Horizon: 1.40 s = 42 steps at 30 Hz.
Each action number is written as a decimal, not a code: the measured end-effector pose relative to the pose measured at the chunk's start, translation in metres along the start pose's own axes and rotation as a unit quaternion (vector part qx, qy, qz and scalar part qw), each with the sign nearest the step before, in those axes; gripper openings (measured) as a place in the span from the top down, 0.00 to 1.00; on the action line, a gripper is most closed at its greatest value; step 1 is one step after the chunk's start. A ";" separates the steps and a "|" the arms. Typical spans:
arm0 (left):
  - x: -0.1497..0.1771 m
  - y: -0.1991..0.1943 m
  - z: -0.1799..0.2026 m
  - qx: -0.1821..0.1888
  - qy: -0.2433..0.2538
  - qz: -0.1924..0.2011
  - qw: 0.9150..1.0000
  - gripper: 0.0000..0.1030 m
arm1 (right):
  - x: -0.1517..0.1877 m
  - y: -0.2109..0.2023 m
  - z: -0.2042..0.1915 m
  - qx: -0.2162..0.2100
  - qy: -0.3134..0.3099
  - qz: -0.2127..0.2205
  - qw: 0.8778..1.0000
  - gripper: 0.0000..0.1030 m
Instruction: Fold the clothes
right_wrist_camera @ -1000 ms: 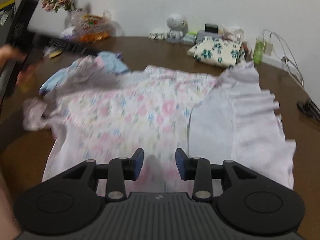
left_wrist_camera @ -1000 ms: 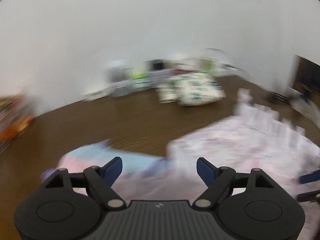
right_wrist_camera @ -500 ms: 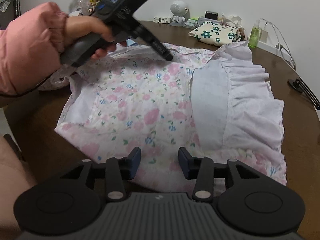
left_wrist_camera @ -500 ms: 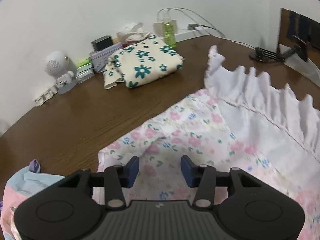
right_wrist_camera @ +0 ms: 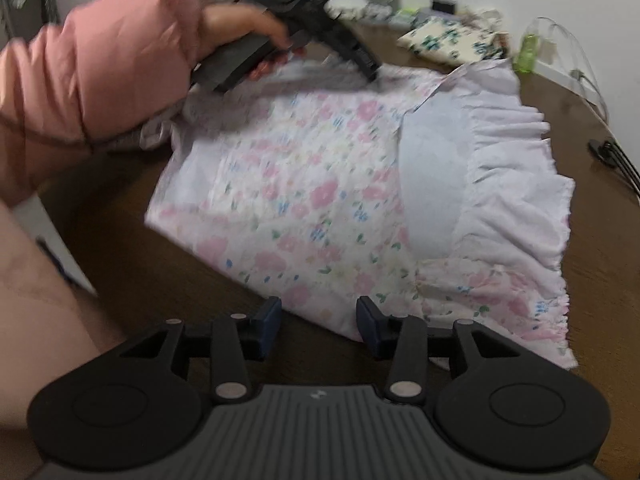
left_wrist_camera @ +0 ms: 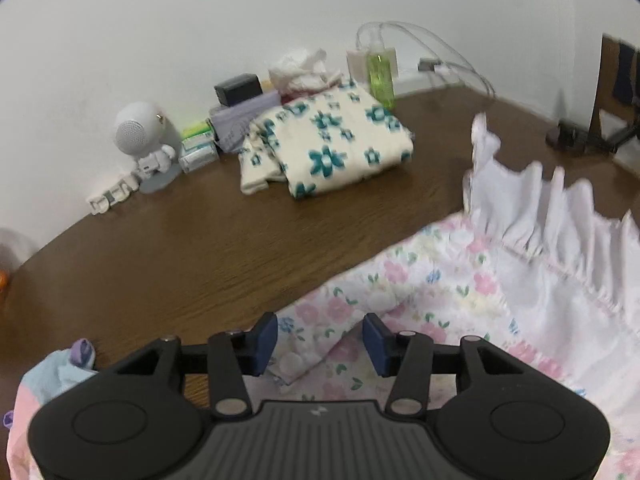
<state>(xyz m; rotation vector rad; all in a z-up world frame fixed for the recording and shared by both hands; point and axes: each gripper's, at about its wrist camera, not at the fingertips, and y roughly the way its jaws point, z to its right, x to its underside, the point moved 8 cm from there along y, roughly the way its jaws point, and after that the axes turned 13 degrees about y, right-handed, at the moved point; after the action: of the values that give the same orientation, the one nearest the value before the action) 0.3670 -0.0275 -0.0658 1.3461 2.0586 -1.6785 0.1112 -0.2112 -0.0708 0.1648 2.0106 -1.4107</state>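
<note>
Left wrist view first: we're looking down along the left gripper, jaws roughly half open and straddling a folded-over flap at the corner of the floral garment. The blue pads sit either side of that flap without pinching it, so nothing is held yet. Our guess is that the corner is the handle for the fold, which is why the tool is parked right over it. The garment lies flat on the brown table, white ruffle off to the right. Further back by the wall there's an already folded teal-flowered cloth, a little white figure and a green bottle, all well clear of the work. A pale blue and pink piece peeks in at the lower left. Right wrist view next: the right gripper hangs over the near hem of the same garment, jaws also about half open, the hem edge running between them but not clamped as far as we can tell. This view gives what the other can't: the whole garment spread out with its grey-white panel, plus the pink sleeve and the hand carrying the left gripper over the far corner. So both tools look set on opposite edges, ready to grab.
</note>
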 end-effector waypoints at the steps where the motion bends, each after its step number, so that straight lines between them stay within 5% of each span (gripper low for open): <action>1: -0.001 -0.008 -0.002 0.004 -0.005 0.005 1.000 0.52 | -0.004 -0.005 0.003 0.006 0.005 0.013 1.000 0.59; 6: 0.011 -0.052 -0.001 0.031 -0.001 0.005 0.999 0.43 | -0.015 -0.012 0.033 0.045 0.041 0.041 0.997 0.59; 17: 0.085 -0.077 0.040 0.040 0.071 -0.014 0.997 0.52 | 0.002 0.001 0.059 0.104 0.077 0.031 0.991 0.58; 21: 0.086 -0.088 0.032 0.044 0.043 -0.001 0.998 0.36 | 0.004 -0.007 0.051 0.087 0.081 0.033 0.992 0.58; 22: 0.086 -0.097 0.030 0.047 0.036 0.012 0.998 0.25 | 0.003 -0.012 0.049 0.079 0.081 0.041 0.993 0.57; 25: 0.092 -0.131 0.021 0.039 0.008 0.051 0.998 0.06 | -0.002 -0.029 0.040 0.062 0.078 0.074 0.992 0.27; 26: 0.095 -0.142 0.018 0.036 -0.002 0.062 0.997 0.04 | -0.003 -0.035 0.036 0.058 0.073 0.086 0.992 0.13; 28: 0.105 -0.162 0.013 0.034 -0.019 0.071 0.997 0.02 | -0.006 -0.042 0.029 0.051 0.063 0.102 0.991 0.01; 34: 0.152 -0.200 0.004 0.028 -0.043 0.060 0.997 0.02 | -0.007 -0.039 0.013 0.049 0.046 0.101 0.993 0.00; 42: 0.195 -0.221 0.015 0.023 0.019 0.044 0.999 0.02 | 0.002 -0.024 0.011 0.070 0.042 0.112 0.990 0.00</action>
<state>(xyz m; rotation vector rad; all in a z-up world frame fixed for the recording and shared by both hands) 0.0904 0.0715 -0.0368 1.4709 1.9612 -1.6853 0.1037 -0.2315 -0.0550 0.5044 1.8904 -1.4196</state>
